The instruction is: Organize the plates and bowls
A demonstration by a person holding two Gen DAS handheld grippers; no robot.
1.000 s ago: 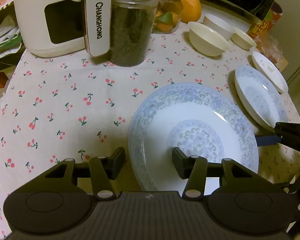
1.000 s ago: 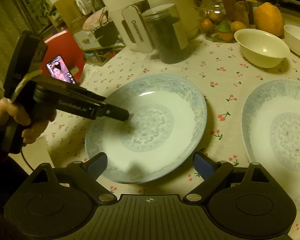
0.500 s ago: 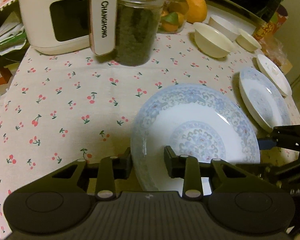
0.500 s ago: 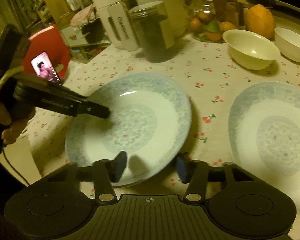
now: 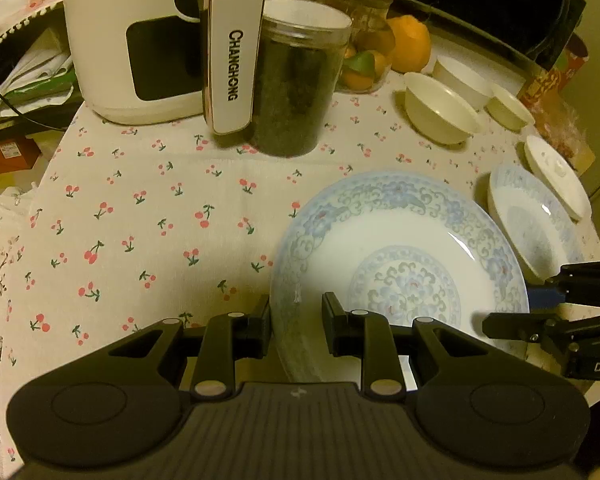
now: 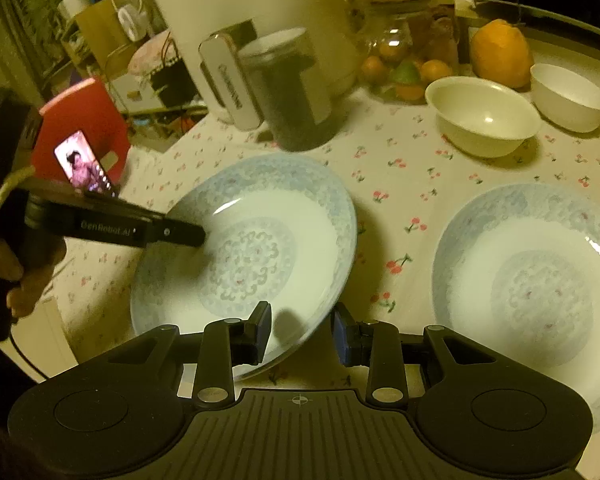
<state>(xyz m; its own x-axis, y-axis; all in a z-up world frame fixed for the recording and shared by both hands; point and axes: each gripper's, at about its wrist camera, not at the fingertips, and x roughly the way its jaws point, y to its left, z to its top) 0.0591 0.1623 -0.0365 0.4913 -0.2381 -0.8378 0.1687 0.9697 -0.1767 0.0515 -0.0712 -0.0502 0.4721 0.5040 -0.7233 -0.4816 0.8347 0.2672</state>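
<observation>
The near patterned plate (image 5: 400, 264) now sits with its rim between both pairs of fingers; a second ago both pairs stood wider, so a two-handed lift looks imminent. The left gripper (image 5: 296, 322) is narrowed around its edge, seemingly pinching it. The right gripper (image 6: 300, 330) straddles the opposite edge, contact unclear. The second plate (image 6: 540, 280) lies to its right.
</observation>
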